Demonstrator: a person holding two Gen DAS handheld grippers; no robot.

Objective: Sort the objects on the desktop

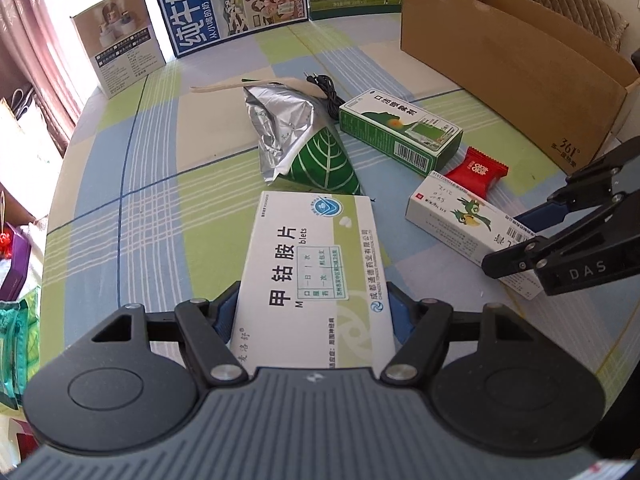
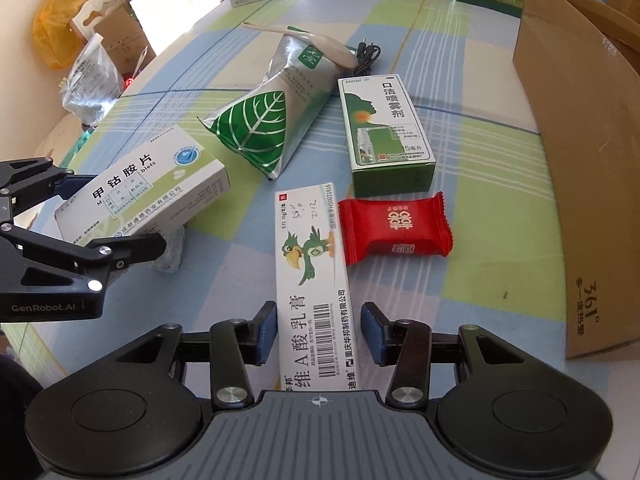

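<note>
1. The left tool (image 1: 314, 312) has its blue pads against both long sides of the white-and-green tablet box (image 1: 316, 276). It is clamped on it, and in the right wrist view the box's near end sits tilted clear of the surface (image 1: 132, 184), so it appears lifted for carrying.
2. The right tool (image 2: 318, 330) straddles the narrow parrot-printed ointment box (image 2: 314, 276) at the lower centre of its view. A sliver of gap shows on each side, so the pads are not pressing and the box lies flat; the jaws are partly apart, lined up along the box's length, probably to grip its narrow sides.
3. The red candy packet (image 2: 394, 226) touches the ointment box's right edge. Above it lies the green spray box (image 2: 386, 128); the silver leaf-printed pouch (image 2: 264, 120) sits centre, with a spoon (image 2: 316, 40) and black cable (image 2: 366, 56) behind.
4. The open cardboard box (image 2: 580, 160) on the right edge looks like the likely bin for sorted items, though that is a guess.
</note>
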